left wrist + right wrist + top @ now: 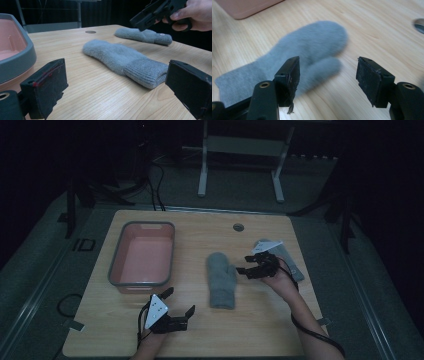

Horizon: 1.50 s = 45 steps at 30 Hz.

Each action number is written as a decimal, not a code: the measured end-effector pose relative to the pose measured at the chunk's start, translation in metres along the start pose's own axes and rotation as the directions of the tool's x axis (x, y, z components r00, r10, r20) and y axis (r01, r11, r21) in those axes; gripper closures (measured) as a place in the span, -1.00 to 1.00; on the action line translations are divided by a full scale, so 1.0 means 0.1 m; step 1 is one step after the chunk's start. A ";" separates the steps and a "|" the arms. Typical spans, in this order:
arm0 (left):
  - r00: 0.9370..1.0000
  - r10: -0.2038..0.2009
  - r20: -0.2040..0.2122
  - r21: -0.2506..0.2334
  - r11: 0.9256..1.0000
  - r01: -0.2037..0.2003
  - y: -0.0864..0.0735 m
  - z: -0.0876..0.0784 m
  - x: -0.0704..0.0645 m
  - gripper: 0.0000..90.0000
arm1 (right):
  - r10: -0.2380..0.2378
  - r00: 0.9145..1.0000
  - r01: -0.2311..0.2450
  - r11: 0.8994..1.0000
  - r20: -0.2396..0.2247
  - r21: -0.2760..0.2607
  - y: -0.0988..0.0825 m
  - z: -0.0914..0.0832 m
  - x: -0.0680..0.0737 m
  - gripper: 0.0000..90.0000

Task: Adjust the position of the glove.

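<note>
A grey mitten lies flat in the middle of the wooden table, cuff toward the front edge. A second grey mitten lies at the right, partly under the person's right hand. My right gripper hovers open just right of the middle mitten's thumb, holding nothing. My left gripper stands open low over the table near the front, left of the mitten's cuff, with nothing between its jaws.
A pink tub with a grey rim sits at the table's left. A round cable hole is near the far edge. A metal stand is on the floor beyond the table.
</note>
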State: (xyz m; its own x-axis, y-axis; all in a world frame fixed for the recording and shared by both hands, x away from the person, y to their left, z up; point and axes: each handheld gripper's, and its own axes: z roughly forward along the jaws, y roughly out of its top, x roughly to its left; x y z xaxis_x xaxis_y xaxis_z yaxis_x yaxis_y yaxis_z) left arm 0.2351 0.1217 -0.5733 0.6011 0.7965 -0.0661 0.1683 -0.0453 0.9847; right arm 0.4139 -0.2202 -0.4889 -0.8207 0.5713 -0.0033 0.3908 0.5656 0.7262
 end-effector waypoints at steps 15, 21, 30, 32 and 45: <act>1.000 0.000 -0.001 0.000 1.000 0.000 0.00 0.00 0.00 -0.91 | 0.124 0.972 -0.123 0.992 0.200 -0.018 -0.37 -0.53 -0.62 -0.20; 1.000 -0.001 0.000 0.000 1.000 0.001 0.00 0.00 0.00 -0.91 | 0.184 0.950 -0.188 0.982 0.254 -0.011 -0.61 -0.55 -0.89 -0.14; 1.000 0.000 0.001 0.000 1.000 0.000 0.00 0.00 0.00 -0.91 | 0.159 0.941 -0.194 0.977 0.300 0.090 -0.86 -0.28 -1.04 0.03; 1.000 0.001 0.002 -0.001 1.000 -0.001 0.00 0.00 0.00 -0.91 | 0.162 0.943 -0.195 0.977 0.292 0.089 -0.91 -0.22 -1.04 0.10; 1.000 0.004 -0.002 -0.001 1.000 -0.004 0.00 0.00 0.00 -0.91 | 0.380 0.855 -0.379 0.922 0.352 -0.077 -0.80 -0.45 -0.73 0.83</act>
State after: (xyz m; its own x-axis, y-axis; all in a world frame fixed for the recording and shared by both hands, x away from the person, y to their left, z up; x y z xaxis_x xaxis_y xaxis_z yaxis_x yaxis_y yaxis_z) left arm 0.2347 0.1217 -0.5733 0.6005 0.7973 -0.0619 0.1652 -0.0479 0.9851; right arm 0.4235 -0.3339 -0.5164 -0.4063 0.9132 0.0312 0.6391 0.2597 0.7240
